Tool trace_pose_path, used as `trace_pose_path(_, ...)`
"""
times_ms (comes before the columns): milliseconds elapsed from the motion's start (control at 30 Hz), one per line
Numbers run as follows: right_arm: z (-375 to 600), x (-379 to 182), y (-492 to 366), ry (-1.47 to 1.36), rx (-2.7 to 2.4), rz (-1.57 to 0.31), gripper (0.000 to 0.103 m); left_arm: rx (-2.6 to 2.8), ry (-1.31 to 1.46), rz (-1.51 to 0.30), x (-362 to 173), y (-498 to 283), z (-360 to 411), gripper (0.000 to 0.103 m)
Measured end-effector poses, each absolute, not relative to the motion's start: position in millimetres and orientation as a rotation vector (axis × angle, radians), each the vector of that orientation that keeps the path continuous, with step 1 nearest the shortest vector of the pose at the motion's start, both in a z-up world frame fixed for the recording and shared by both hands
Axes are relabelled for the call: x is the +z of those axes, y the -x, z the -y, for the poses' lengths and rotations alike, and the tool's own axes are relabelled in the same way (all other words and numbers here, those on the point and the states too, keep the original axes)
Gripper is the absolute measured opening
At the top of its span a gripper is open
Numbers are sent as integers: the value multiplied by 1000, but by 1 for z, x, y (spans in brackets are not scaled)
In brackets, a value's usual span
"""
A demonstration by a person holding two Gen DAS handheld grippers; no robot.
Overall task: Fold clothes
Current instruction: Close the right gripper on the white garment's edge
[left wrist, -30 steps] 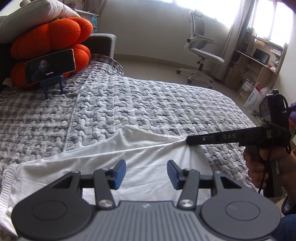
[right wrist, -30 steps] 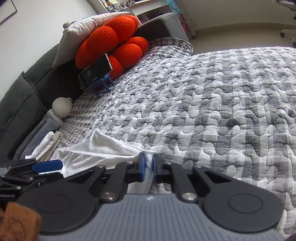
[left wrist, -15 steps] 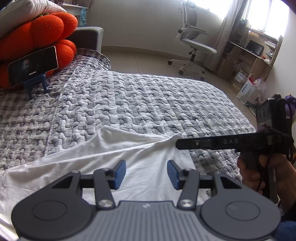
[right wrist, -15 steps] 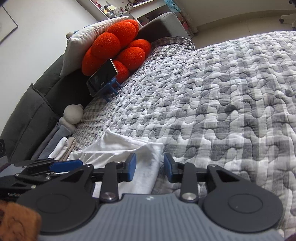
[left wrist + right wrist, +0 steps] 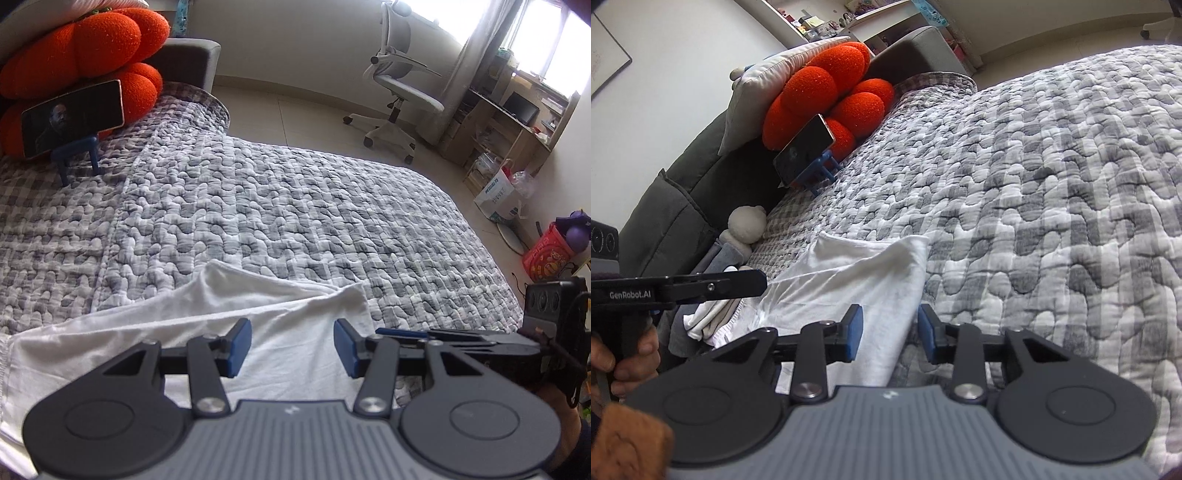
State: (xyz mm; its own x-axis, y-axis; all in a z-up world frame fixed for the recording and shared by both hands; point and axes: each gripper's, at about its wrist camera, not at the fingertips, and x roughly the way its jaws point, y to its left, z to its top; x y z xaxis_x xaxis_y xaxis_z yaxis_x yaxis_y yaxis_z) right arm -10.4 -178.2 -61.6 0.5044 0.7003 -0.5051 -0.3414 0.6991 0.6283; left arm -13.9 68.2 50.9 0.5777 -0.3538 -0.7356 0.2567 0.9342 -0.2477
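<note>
A white garment (image 5: 236, 325) is seen spread on the grey-and-white quilted bed cover (image 5: 295, 221), near the bed's close edge, with one side already turned over so that a folded corner (image 5: 351, 295) lies on top. A second ago that corner was pinched in the right claw (image 5: 890, 332); its jaws have just been opening, the cloth has been let go, and the claw has been drawn back, so that its blue pads (image 5: 855, 332) now stand apart above the garment's right edge with nothing pressed between them. The left claw (image 5: 291, 349) is held half open over the middle of the garment, gripping nothing, and has been shifted only a little. The released fold is judged to have been laid down and to be staying in place, so one fold of the task appears done. A further fold is probably called for next, for which a fresh edge would have to be taken up. A phone on a small blue stand (image 5: 72, 118) is propped against an orange cushion (image 5: 81, 48) at the bed's far end, well apart from the work.
</note>
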Motion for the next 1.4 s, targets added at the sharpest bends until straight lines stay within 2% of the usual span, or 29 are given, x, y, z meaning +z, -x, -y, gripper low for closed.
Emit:
trace_pose_path(133,180,-62,23,-501,663,-830,37,-400,113,-894,56,6,-53,55)
trace_pose_path(567,166,-61,56,-438,715,-845,37,-543,77,-1034,28,-25,17,53)
trace_pose_path(600,166,-61,56,-451,713,-849,35,-537,77,-1052,23,-25,18,53)
trace_pose_path(667,161,-61,58,-415,683,-845,20,-530,79,-1077,17,-26,20,49)
trace_pose_path(700,158,-61,59,-396,668,-841,9,-526,79,-1081,16,-26,20,48)
trace_pose_path(933,124,-35,79,-143,657,-718,8,-547,48,-1097,18,-30,22,50)
trace_pose_path(1267,101,-25,86,32,673,-647,9,-487,-254,-1090,22,-36,61,58)
trace_pose_path(1367,98,-24,85,53,683,-630,9,-440,-307,-1077,18,-36,62,51)
trace_pose_path(1400,98,-23,85,58,688,-624,9,-429,-301,-1075,17,-37,60,34)
